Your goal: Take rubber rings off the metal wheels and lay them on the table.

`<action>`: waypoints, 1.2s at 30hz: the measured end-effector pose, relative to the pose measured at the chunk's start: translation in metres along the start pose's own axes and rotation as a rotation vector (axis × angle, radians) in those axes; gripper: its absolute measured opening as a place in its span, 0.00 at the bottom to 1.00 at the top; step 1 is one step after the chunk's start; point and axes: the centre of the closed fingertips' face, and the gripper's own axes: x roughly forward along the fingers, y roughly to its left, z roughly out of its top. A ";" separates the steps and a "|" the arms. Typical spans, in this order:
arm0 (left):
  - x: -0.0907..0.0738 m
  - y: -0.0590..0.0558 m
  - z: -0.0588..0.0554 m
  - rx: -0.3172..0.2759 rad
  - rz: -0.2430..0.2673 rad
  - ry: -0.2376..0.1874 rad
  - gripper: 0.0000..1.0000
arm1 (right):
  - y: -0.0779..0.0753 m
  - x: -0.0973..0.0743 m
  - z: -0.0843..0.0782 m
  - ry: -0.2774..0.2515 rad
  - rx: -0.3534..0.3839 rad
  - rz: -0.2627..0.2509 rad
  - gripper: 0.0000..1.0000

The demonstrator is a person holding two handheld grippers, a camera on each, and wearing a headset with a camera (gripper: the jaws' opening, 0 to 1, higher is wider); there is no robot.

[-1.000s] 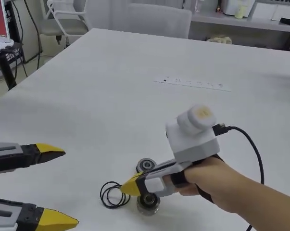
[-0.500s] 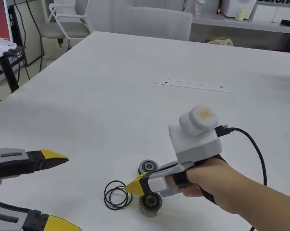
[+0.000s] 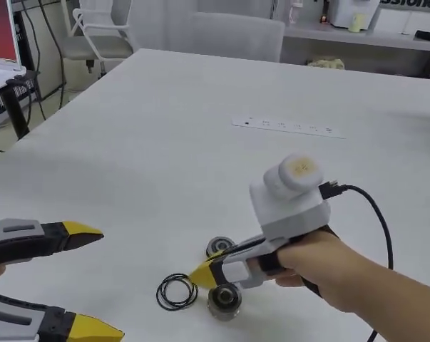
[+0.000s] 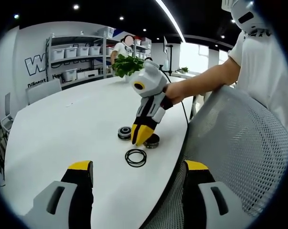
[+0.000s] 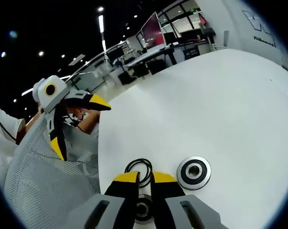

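Since the frame of one second ago, the right hand-held gripper (image 3: 199, 273) has drawn its yellow tip slightly up and back: then it overlapped the rubber rings (image 3: 177, 292), now it stands at their upper right edge. Its jaws are clenched to a narrow slit, and nothing can be seen gripped between them.

The rings lie flat on the white worktop (image 3: 200, 142) as a small heap of overlapping black loops, just left of the nearer wheel (image 3: 224, 300). This wheel is partly covered by the gripper's body in the head view and by the jaws in the right gripper view. The farther wheel (image 3: 219, 246) is likewise part hidden behind the gripper in the head view, but lies fully exposed in the right gripper view. Whether either wheel carries a ring cannot be made out.

The left hand-held gripper (image 3: 109, 282) is released, jaws wide apart, well to the left of the rings; its body is cut off by the frame edge. The hand (image 3: 321, 267) holding the right gripper and its black cable (image 3: 375, 217) run out of the frame at lower right.

Rings and wheels keep the same places relative to one another as before, though the loops now lie somewhat more gathered. A power strip (image 3: 286, 126) lies farther back.
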 end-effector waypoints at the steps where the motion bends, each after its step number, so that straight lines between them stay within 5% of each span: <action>1: 0.000 0.000 0.000 0.000 0.000 0.001 0.74 | -0.001 -0.001 0.001 -0.004 0.002 -0.002 0.06; 18: -0.001 -0.005 0.006 0.015 -0.034 -0.015 0.77 | -0.010 -0.028 0.031 -0.125 -0.042 -0.038 0.07; 29: -0.003 0.001 0.037 0.130 -0.064 0.014 0.78 | -0.034 -0.047 0.029 -0.158 -0.109 -0.118 0.12; 36: 0.007 0.003 0.069 0.245 -0.111 0.032 0.79 | -0.047 -0.051 0.021 -0.151 -0.145 -0.161 0.15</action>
